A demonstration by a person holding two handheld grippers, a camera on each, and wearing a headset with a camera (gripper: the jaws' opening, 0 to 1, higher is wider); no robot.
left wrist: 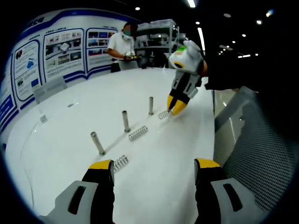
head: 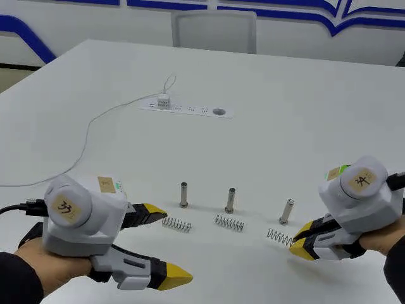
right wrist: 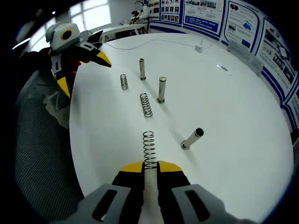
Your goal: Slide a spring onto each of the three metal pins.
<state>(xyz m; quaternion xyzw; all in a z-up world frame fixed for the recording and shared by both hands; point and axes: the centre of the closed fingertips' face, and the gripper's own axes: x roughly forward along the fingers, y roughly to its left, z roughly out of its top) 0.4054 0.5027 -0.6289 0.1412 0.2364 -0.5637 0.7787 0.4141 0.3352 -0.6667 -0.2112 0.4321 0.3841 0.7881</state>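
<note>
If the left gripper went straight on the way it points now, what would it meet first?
Most likely the nearest spring, lying just ahead of the left gripper, inside its open jaws near one tip. Depth is hard to judge.

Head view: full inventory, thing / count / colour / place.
table: 1, white, under everything
pins: 3, silver, upright in a row near the front
springs: 3, silver, lying one in front of each pin
power strip: 1, white, mid-table
plug: 1, white, in the strip
cable: 1, pale, runs left from the plug
chair: 1, grey, behind the far edge
left gripper: 1, grey with yellow-tipped fingers, open, beside the left spring
right gripper: 1, same colours, shut on the near end of the right spring
</note>
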